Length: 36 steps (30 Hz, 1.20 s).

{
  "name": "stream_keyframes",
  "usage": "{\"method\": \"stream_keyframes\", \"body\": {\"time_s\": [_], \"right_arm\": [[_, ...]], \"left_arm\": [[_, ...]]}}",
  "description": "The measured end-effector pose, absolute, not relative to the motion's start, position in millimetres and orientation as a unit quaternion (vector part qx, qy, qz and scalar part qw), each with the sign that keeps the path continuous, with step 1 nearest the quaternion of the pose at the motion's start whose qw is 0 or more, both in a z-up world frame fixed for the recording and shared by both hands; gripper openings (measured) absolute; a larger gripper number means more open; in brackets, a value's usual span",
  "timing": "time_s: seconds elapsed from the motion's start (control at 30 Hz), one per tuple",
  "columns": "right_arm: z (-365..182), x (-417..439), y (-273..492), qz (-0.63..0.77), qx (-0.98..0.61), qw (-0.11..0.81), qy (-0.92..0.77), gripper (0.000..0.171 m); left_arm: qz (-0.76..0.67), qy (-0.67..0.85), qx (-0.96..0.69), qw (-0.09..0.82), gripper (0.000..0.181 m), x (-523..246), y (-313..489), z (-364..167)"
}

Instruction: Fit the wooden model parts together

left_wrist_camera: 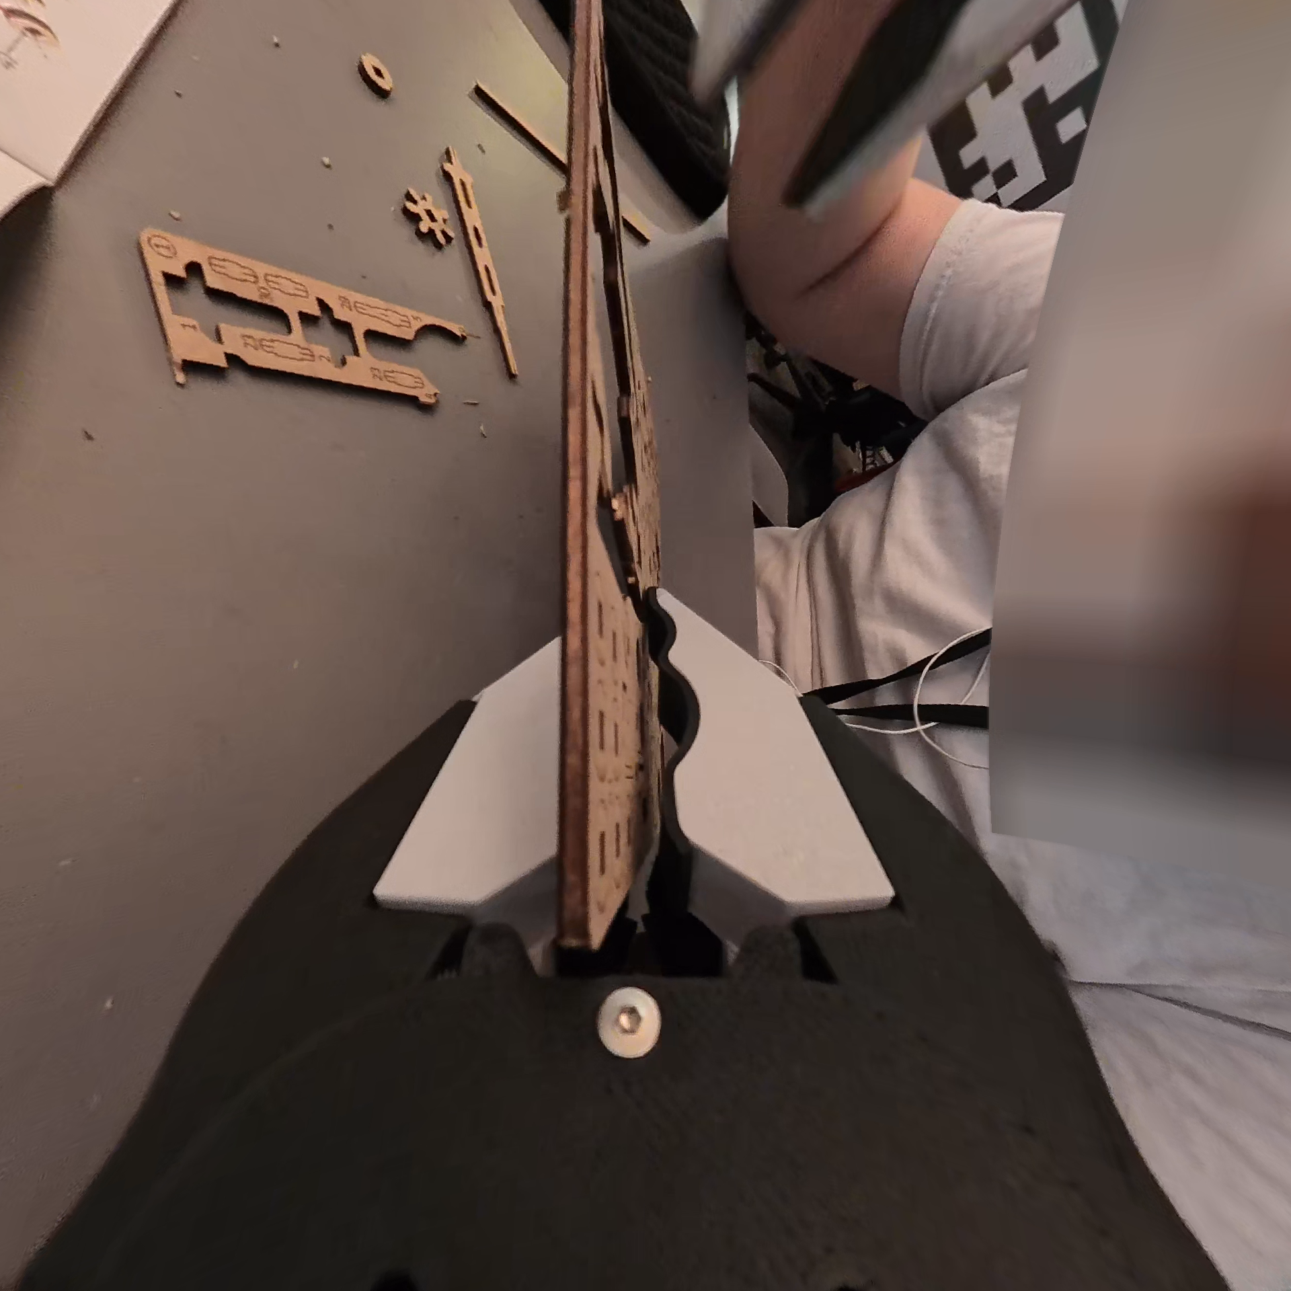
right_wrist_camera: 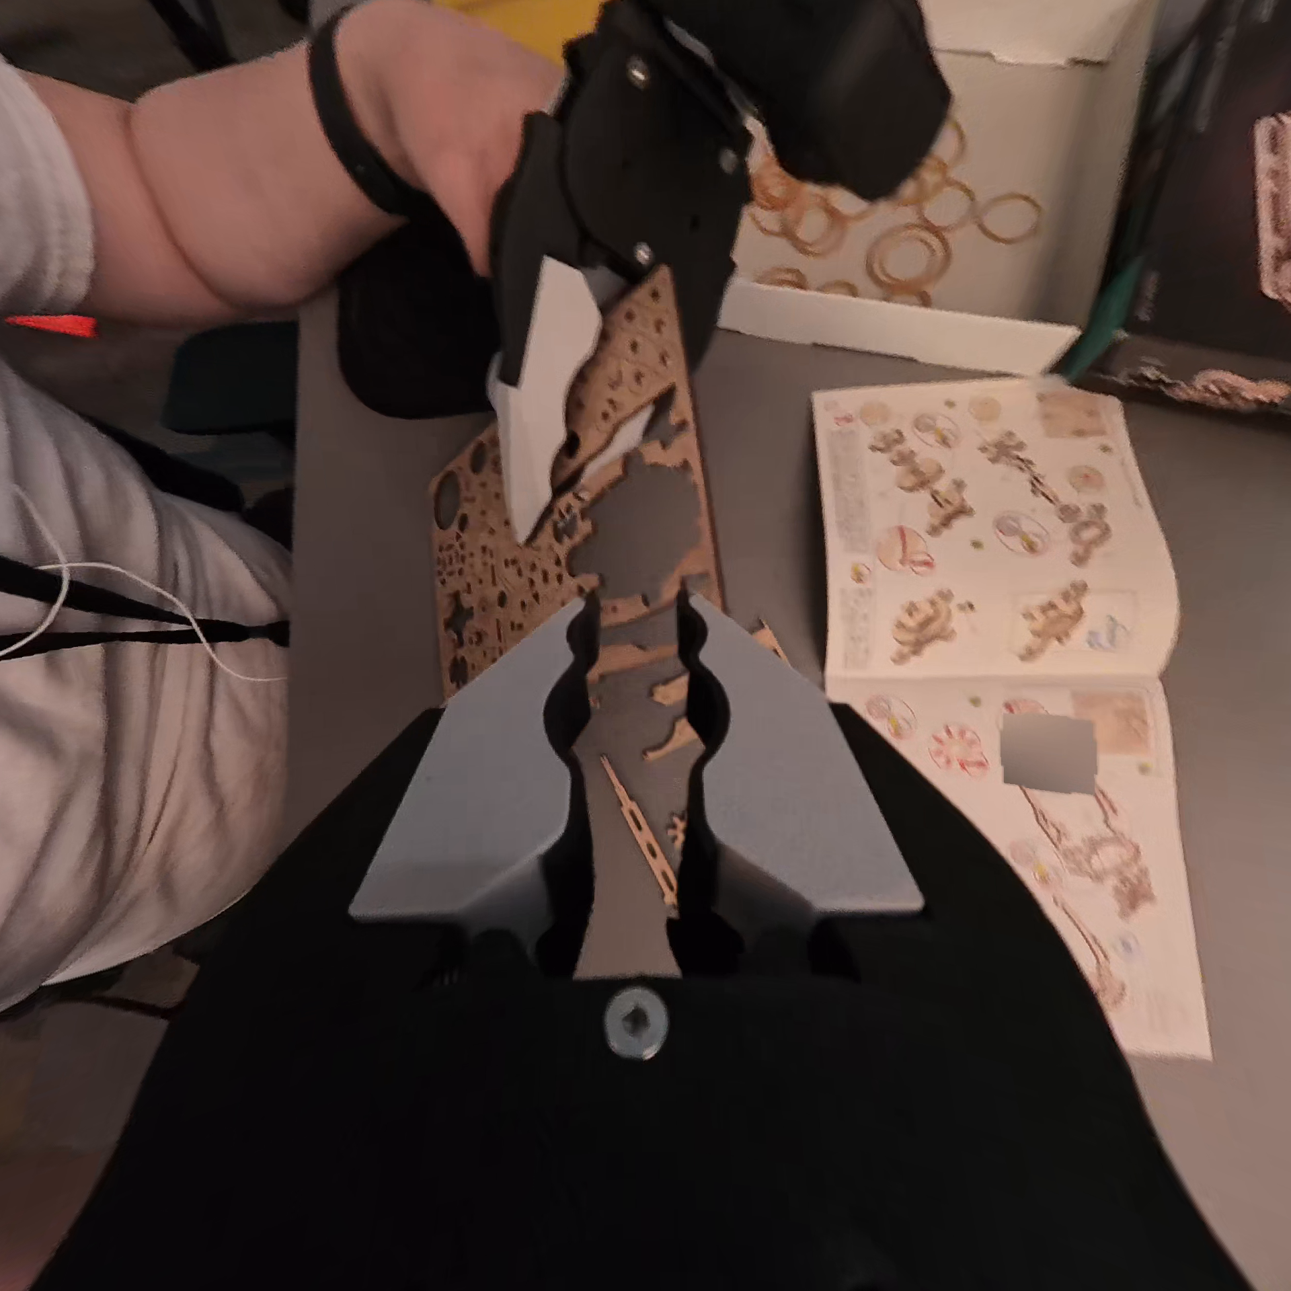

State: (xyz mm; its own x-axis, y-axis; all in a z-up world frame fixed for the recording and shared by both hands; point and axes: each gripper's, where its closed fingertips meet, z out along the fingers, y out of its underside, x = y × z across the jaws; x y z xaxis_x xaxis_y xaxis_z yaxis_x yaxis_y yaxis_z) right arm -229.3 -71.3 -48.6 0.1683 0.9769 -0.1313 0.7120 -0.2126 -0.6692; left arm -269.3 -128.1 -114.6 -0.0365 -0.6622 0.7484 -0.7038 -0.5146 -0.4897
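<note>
My left gripper (left_wrist_camera: 632,629) is shut on a thin laser-cut wooden sheet (left_wrist_camera: 594,419), held edge-on and upright above the grey table. In the right wrist view the same sheet (right_wrist_camera: 531,559) shows its face, full of punched-out holes, with the left gripper (right_wrist_camera: 552,447) clamped on its top part. My right gripper (right_wrist_camera: 639,615) is open and empty, just in front of the sheet's lower edge. Loose wooden parts lie on the table: a slotted frame piece (left_wrist_camera: 293,321), a long slotted strip (left_wrist_camera: 482,258) and a small gear (left_wrist_camera: 427,216).
An open instruction booklet (right_wrist_camera: 992,629) lies on the table at the right. A white box with printed rings (right_wrist_camera: 894,230) stands behind it. A small wooden washer (left_wrist_camera: 375,73) and a thin stick (left_wrist_camera: 520,126) lie farther off. A person in a white shirt (right_wrist_camera: 105,698) sits at the left. Tip to tip, the grippers are about 10 cm apart.
</note>
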Motion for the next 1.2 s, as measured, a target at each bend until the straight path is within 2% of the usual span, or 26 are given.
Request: {"method": "stream_keyframes", "body": {"time_s": [0.03,0.1,0.2,0.37,0.5,0.6,0.77,0.87,0.97,1.03,1.1,1.2], "right_arm": [[-50,-223,-69,0.278,-0.736,0.232,-0.572,0.025],[-59,-214,-68,0.292,-0.766,0.2,-0.536,0.045],[-84,-215,-69,0.32,-0.792,0.134,-0.502,0.05],[-95,-242,-84,0.406,-0.776,0.057,-0.48,0.041],[-107,-246,-86,0.4,-0.779,0.04,-0.481,0.034],[-107,-248,-81,0.405,-0.781,0.049,-0.473,0.019],[-109,-251,-80,0.415,-0.779,0.05,-0.468,0.02],[-105,-253,-82,0.433,-0.768,0.048,-0.469,0.013],[-91,-261,-82,0.473,-0.746,0.064,-0.465,0.004],[-90,-264,-82,0.477,-0.742,0.07,-0.465,0.004],[-93,-264,-81,0.477,-0.74,0.069,-0.468,0.004],[-96,-263,-81,0.48,-0.741,0.063,-0.466,0.005]], "left_arm": [[0.525,-0.49,0.696,0.019,0.0,-270,-127,-115],[0.526,-0.483,0.7,0.017,0.0,-270,-124,-115],[0.529,-0.476,0.702,0.016,0.0,-270,-121,-115],[0.531,-0.472,0.703,0.019,0.0,-271,-120,-116],[0.533,-0.467,0.706,0.016,0.0,-272,-116,-116],[0.528,-0.473,0.705,0.011,0.0,-273,-117,-115],[0.527,-0.473,0.706,0.012,0.002,-274,-117,-116],[0.533,-0.469,0.705,0.008,0.002,-273,-115,-114],[0.563,-0.443,0.698,-0.026,0.009,-269,-102,-101],[0.575,-0.429,0.695,-0.049,0.01,-267,-94,-96],[0.579,-0.426,0.693,-0.05,0.002,-266,-93,-96],[0.583,-0.421,0.693,-0.044,0.001,-265,-93,-98]]}}
